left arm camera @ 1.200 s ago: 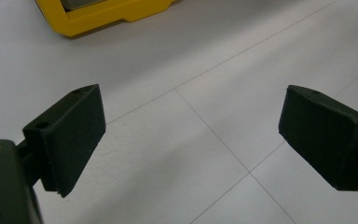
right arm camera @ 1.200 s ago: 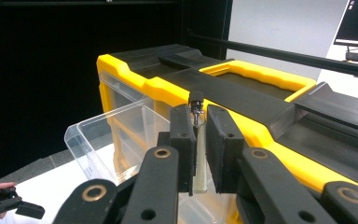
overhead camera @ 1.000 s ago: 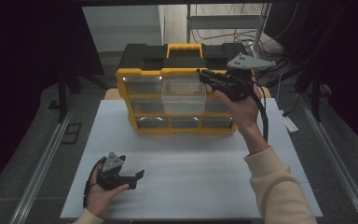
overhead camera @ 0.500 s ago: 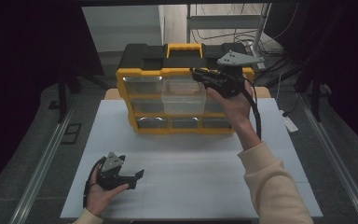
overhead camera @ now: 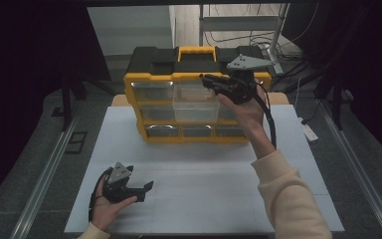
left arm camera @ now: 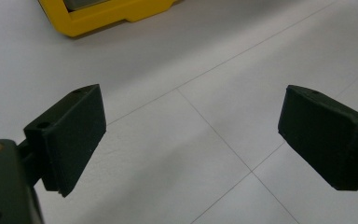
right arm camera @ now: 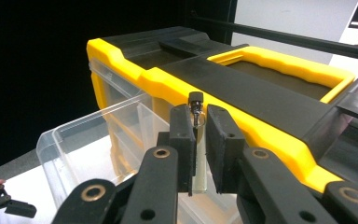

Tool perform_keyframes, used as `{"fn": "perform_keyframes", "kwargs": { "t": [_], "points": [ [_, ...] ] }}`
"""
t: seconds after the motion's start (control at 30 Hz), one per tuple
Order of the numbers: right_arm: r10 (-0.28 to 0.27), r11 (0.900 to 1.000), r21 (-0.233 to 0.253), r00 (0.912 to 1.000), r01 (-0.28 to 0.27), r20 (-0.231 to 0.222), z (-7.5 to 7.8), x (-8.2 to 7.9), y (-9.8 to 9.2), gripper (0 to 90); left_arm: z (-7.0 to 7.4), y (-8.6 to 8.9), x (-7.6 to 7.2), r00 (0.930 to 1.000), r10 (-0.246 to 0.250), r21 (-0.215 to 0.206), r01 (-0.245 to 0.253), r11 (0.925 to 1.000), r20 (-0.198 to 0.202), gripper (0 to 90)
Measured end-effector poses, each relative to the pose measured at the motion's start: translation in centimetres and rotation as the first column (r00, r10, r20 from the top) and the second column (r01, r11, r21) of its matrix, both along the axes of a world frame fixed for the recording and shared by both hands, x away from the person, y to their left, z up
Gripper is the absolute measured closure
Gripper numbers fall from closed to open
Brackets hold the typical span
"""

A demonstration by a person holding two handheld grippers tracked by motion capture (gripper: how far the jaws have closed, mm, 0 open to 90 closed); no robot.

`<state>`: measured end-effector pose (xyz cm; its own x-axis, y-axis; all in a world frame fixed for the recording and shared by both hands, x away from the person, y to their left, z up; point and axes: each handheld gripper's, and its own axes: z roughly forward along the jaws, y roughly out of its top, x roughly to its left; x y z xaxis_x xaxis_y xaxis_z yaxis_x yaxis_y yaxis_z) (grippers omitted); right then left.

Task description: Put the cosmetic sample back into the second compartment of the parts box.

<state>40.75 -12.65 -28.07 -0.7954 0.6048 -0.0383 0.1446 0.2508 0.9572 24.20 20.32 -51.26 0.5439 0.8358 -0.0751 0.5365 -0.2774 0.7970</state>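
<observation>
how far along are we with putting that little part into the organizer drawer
Done: the clear drawer already stands pulled out of the yellow organizer. In hand: the right claw pinches a small dark part above it. Left: dropping it in and shutting the drawer. The left claw rests open on the table.

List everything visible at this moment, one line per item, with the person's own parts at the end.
Organiser case: one, yellow and black, far side of table.
Clear drawer: one, transparent, pulled out of the case's middle column.
Small part: one, black with a metal shank, between the right gripper's jaws.
Table: one, white.
Left gripper: one, black, low near the front left, jaws wide apart.
Right gripper: one, black, raised above the drawer.
Hands: two, one on each gripper.
</observation>
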Motion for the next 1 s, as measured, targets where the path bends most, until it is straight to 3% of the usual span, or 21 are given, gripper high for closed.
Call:
{"fn": "perform_keyframes", "kwargs": {
  "t": [0.13,0.33,0.47,0.7,1.0],
  "points": [
    [0.014,1.0,-0.015,0.9999,-0.014,-0.001,0.0,-0.3,0.1,79.0,0.0,0.0,0.0,1.0,-0.002,0.001,0.002,1.0,-0.001,8.3],
    [0.002,0.999,-0.032,1.0,-0.002,0.009,-0.1,-0.7,0.1,48.3,0.0,0.1,0.1,1.0,-0.001,-0.002,0.001,1.0,-0.002,8.3],
    [-0.012,0.999,-0.03,0.9999,0.012,-0.001,-0.3,-0.9,-0.4,37.1,0.0,0.2,0.2,1.0,0.004,-0.01,-0.004,0.9999,-0.005,8.3],
    [-0.013,1.0,0.004,0.9998,0.013,-0.013,-0.4,-1.3,-2.0,30.8,0.1,0.1,0.1,1.0,0.005,-0.012,-0.005,0.9999,-0.002,8.2],
    [-0.028,0.999,0.034,0.9995,0.029,-0.016,-1.0,-3.2,-5.4,27.8,0.3,-0.1,0.3,1.0,0.005,-0.014,-0.006,0.9999,-0.001,8.1]
  ]
}}
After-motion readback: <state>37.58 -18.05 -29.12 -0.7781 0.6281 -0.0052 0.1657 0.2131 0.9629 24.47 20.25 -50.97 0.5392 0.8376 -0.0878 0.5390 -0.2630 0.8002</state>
